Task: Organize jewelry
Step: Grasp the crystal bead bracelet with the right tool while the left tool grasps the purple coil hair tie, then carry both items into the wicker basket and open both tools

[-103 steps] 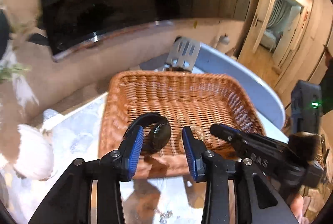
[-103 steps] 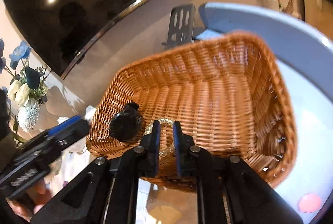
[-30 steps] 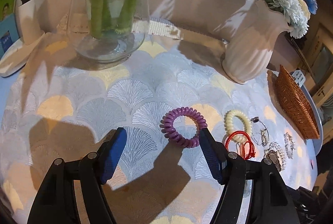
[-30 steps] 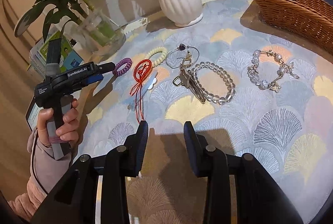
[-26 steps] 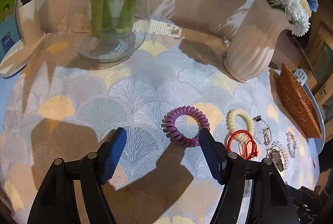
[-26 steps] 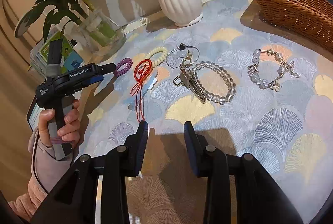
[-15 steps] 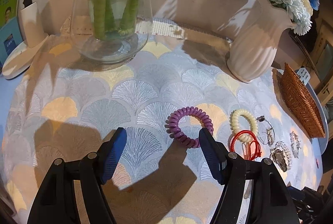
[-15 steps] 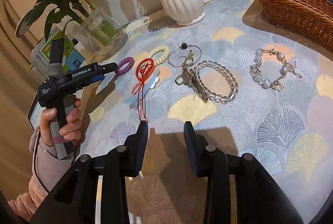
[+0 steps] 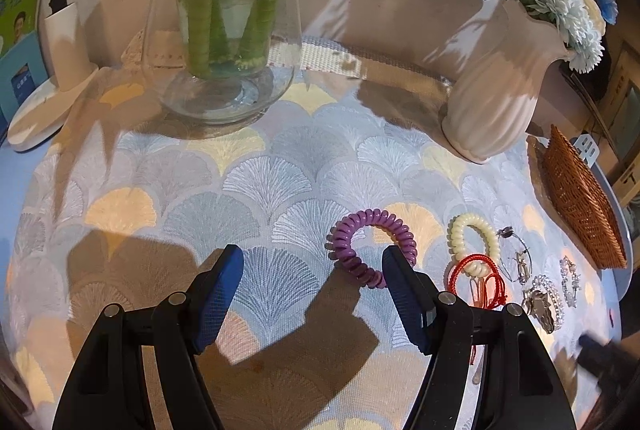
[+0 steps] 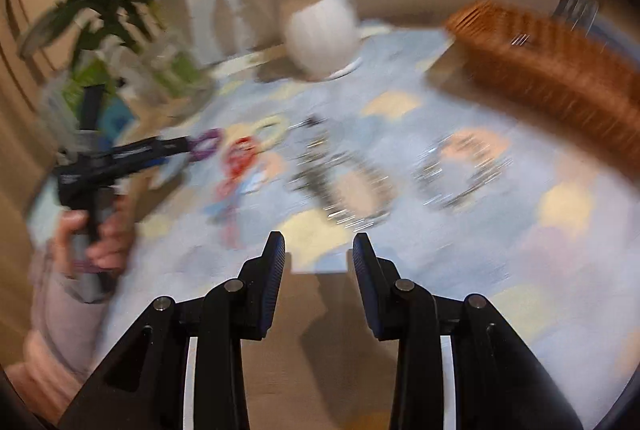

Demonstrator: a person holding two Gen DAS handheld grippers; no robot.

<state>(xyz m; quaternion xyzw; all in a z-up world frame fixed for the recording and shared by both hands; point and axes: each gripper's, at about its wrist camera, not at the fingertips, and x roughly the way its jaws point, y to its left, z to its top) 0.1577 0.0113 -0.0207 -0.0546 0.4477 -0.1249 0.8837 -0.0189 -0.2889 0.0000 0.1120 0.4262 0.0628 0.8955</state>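
My left gripper (image 9: pixel 312 270) is wide open just above the cloth. A purple coil hair tie (image 9: pixel 370 244) lies next to its right finger (image 9: pixel 404 294). Beyond it lie a cream coil tie (image 9: pixel 474 242), a red cord bracelet (image 9: pixel 478 280), a wire hoop (image 9: pixel 518 260) and beaded bracelets (image 9: pixel 546 300). The wicker basket (image 9: pixel 580 202) stands at the far right. My right gripper (image 10: pixel 319 254) is open and empty. Its view is blurred; a clear bead bracelet (image 10: pixel 352 190) and a charm bracelet (image 10: pixel 464 170) lie ahead of it, the basket (image 10: pixel 552 70) at back right.
A glass vase with green stems (image 9: pixel 224 18) stands at the back left and a white ribbed vase with flowers (image 9: pixel 496 110) at the back right. A white stand (image 9: pixel 52 86) sits at the left edge of the patterned cloth (image 9: pixel 240 182).
The left gripper has shifted slightly left, so the purple tie now lies by its right finger. The right gripper is moving forward and down toward the bead bracelets; its view has blurred.
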